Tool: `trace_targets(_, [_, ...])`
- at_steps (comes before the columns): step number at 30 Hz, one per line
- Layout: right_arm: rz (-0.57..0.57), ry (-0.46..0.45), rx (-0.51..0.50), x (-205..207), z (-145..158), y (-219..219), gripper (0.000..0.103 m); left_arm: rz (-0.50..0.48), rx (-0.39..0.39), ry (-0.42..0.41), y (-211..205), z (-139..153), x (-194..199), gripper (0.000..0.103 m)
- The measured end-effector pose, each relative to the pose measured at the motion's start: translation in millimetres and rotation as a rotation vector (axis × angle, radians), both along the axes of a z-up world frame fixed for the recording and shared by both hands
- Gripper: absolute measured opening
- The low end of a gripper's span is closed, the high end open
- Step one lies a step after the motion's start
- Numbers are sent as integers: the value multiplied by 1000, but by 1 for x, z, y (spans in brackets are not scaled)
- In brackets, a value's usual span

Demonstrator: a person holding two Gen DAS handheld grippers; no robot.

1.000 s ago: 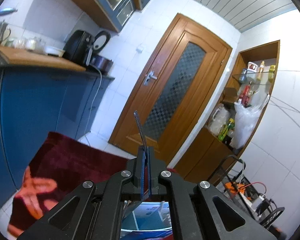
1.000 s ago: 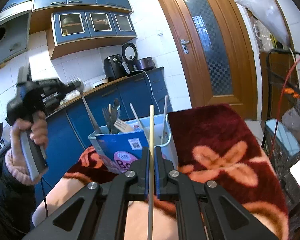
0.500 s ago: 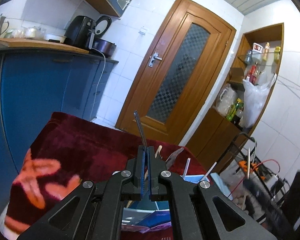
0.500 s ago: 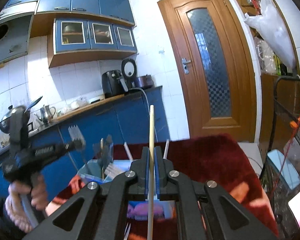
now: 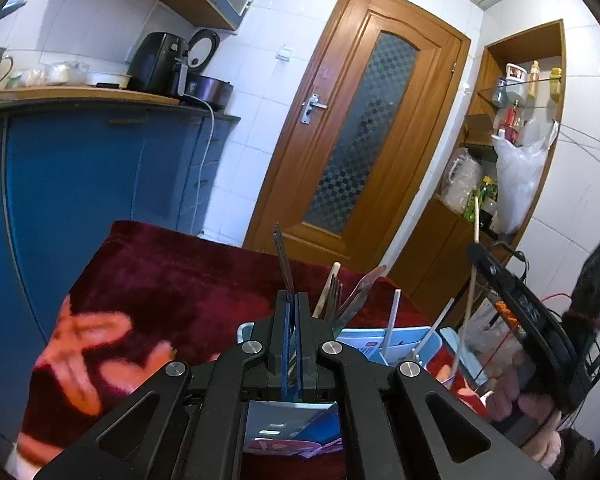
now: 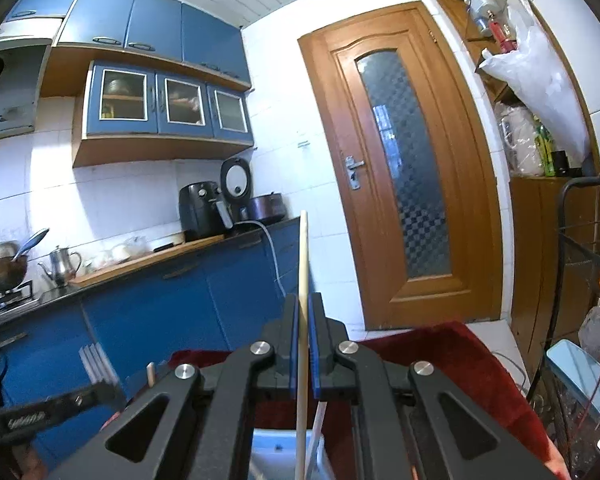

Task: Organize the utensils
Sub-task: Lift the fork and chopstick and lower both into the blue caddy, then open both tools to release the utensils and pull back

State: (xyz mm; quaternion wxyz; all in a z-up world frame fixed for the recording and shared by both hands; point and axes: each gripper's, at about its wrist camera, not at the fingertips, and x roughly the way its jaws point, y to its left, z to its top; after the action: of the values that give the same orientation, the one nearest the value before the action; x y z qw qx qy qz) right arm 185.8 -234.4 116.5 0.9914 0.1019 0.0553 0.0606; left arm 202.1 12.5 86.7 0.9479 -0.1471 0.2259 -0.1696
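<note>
My left gripper (image 5: pixel 291 312) is shut on a metal fork (image 5: pixel 283 258), seen edge-on, upright just above a blue and white utensil box (image 5: pixel 384 344) on a red patterned cloth (image 5: pixel 160 280). The box holds several forks, knives and chopsticks. My right gripper (image 6: pixel 304 312) is shut on a pale wooden chopstick (image 6: pixel 303 264), upright over the box's white rim (image 6: pixel 276 446). The right gripper with its chopstick (image 5: pixel 475 216) shows at the right of the left wrist view. The left gripper's fork tines (image 6: pixel 96 364) show at lower left of the right wrist view.
Blue kitchen cabinets (image 5: pixel 80 168) with a counter, an air fryer (image 5: pixel 156 62) and a kettle stand to the left. A wooden door (image 5: pixel 360 128) is behind the table. A wire rack (image 6: pixel 580 280) and shelves with bottles stand at the right.
Both grippers have moved in over the box. The left gripper has tilted down, bringing the box and its utensils into view; the right gripper has tilted up, with the box now beneath it.
</note>
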Motion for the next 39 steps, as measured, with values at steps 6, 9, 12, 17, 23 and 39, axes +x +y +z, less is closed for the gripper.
trace_targets(6, [2, 10, -55, 9, -14, 12, 6, -2, 16, -2, -2, -5, 1, 2])
trace_targets(9, [16, 19, -79, 3, -20, 15, 6, -2, 27, -6, -3, -5, -1, 2])
trace_targets(12, [25, 24, -98, -4, -23, 17, 6, -5, 23, -2, -3, -4, -2, 2])
trace_targets(17, [26, 40, -99, -4, -22, 16, 7, -4, 14, -11, -1, 0, -10, 8])
trace_targets(23, [58, 95, -91, -11, -29, 14, 21, -6, 25, -19, 1, 5, -22, 29])
trace_targets(39, [86, 155, -32, -74, -11, 2, 32, -35, 106, -8, 1, 13, -74, 29])
